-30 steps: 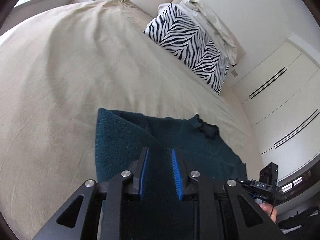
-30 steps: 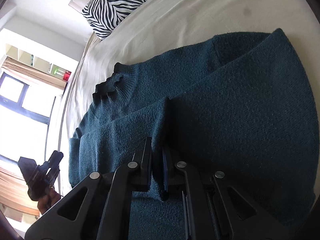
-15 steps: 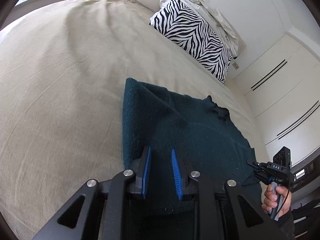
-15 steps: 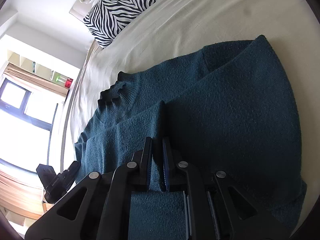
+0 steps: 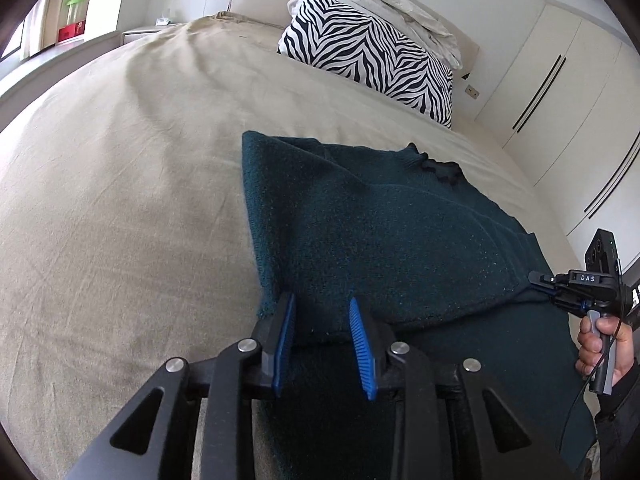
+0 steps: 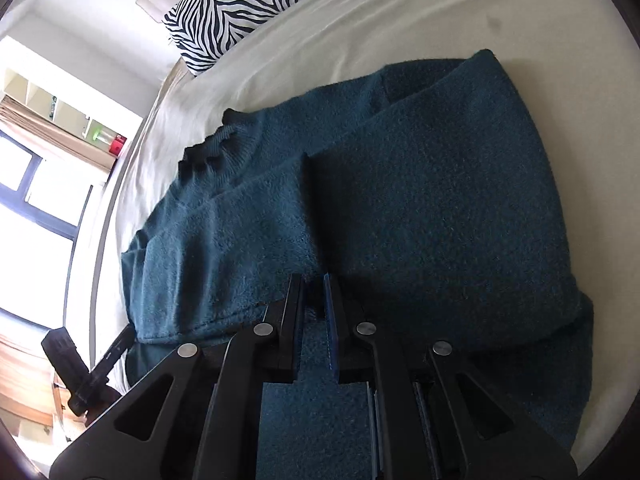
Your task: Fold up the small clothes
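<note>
On the bed, with the sweater half folded, let your opening left tongs clear its hem while the right tongs pinch it, then smooth the fold flat.

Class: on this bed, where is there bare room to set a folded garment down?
Free: the wide beige sheet left of the teal sweater, up to the headboard, and a strip between the sweater's collar and the zebra pillow. Crowded: the near edge, where both grippers work the sweater.
</note>
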A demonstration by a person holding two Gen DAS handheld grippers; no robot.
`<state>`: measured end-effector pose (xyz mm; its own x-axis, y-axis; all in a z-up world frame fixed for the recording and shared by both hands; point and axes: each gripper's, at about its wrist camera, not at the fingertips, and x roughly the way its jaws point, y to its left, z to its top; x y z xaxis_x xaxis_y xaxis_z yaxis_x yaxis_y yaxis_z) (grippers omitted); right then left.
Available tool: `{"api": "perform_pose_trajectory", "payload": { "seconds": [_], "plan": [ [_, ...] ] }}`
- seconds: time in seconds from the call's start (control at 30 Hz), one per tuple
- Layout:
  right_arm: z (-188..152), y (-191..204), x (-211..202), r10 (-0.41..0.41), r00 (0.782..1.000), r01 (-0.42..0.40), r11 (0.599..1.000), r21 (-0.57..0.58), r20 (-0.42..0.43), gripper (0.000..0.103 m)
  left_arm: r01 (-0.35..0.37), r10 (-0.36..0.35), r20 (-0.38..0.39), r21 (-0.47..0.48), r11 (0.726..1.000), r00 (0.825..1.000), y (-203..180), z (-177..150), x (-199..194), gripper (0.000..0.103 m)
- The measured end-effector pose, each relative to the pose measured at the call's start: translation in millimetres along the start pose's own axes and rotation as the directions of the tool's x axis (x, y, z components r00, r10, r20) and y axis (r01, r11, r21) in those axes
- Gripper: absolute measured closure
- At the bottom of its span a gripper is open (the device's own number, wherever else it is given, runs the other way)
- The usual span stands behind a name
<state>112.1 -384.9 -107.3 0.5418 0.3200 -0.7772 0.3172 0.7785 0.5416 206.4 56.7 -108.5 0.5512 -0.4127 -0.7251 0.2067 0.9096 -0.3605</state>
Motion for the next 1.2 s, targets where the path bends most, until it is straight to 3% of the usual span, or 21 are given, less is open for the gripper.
{"api": "perform_pose_trajectory", "payload": {
  "seconds": [0.07,0.2,0.27,0.33,0.37,0.47,0.57,0.83,1.2],
  "plan": [
    [-4.6,-6.6,-9.8,0.019,1.000,-0.019,0.998,0.057,0.009,0.094,0.017,-0.017,0.011,-0.019,1.000,1.000,-2.4,-1.9,-16.2,0.070],
    [-29.7,0.9,-49.7,0.008,0.997,-0.009,1.000,0.013,0.077,0.092,0.014,-0.013,0.042,-0.006,1.000,0.999,-9.3,-29.1,-61.7,0.046],
    [-51.0,2.6,-74.2,0.011,0.993,-0.010,1.000,-0.014,0.120,0.076,0.030,-0.029,0.052,-0.019,0.999,0.998,-9.2,-50.1,-85.5,0.041],
    [-75.9,0.3,-99.1,0.018,0.984,-0.015,1.000,-0.013,0.175,0.042,0.034,-0.032,0.042,-0.038,0.999,0.999,-9.5,-72.6,-104.9,0.039],
    [-89.3,-2.1,-111.0,0.024,0.979,-0.023,1.000,-0.009,0.202,0.039,0.040,-0.039,0.036,-0.047,0.998,0.999,-8.8,-84.3,-114.3,0.039],
    [-127.3,-8.9,-136.3,0.031,0.978,-0.030,1.000,-0.007,0.204,0.039,0.033,-0.033,0.009,-0.096,0.995,0.999,-6.5,-115.9,-136.2,0.038],
    [-165.8,-17.4,-155.8,0.013,0.979,-0.014,1.000,0.005,0.205,0.039,0.067,-0.071,-0.027,-0.148,0.987,0.997,-5.7,-145.3,-153.6,0.038],
    [-241.3,-36.6,-196.4,0.000,0.975,-0.006,1.000,0.026,0.223,0.039,0.100,-0.123,-0.140,-0.163,0.982,0.982,-20.2,-214.4,-170.7,0.038],
    [-273.5,-65.5,-233.5,-0.038,0.974,0.022,0.997,0.075,0.223,0.039,0.104,-0.135,-0.166,-0.183,0.977,0.977,-16.2,-226.6,-176.1,0.041]
  ]
}}
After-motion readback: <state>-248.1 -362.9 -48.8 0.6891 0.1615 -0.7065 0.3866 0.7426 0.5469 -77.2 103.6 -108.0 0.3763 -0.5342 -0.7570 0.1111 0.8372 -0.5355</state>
